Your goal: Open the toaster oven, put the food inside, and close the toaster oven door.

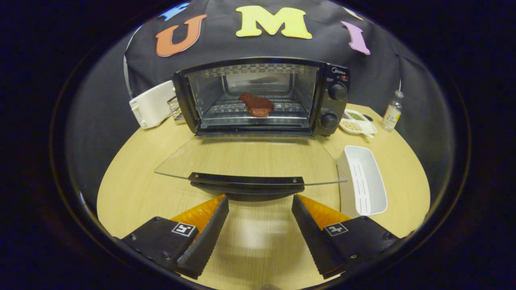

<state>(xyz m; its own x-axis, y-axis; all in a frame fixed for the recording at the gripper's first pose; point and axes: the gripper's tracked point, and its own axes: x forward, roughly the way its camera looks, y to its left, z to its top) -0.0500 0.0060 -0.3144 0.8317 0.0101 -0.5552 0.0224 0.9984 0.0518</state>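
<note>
Food (256, 105) loaded, glass door (250, 159) down.
Gripper (260, 201) spread, empty; handle (246, 182) at twelve o'clock — rigid, likely safest hold; pane fragile, slippery.

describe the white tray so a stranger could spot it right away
Start at the black toaster oven with its glass door folded down flat. Just beside the door's edge, ahead of the open tongs, stands a white tray. It is deep, rectangular and empty, unlike the small dish of seasonings behind it.
</note>
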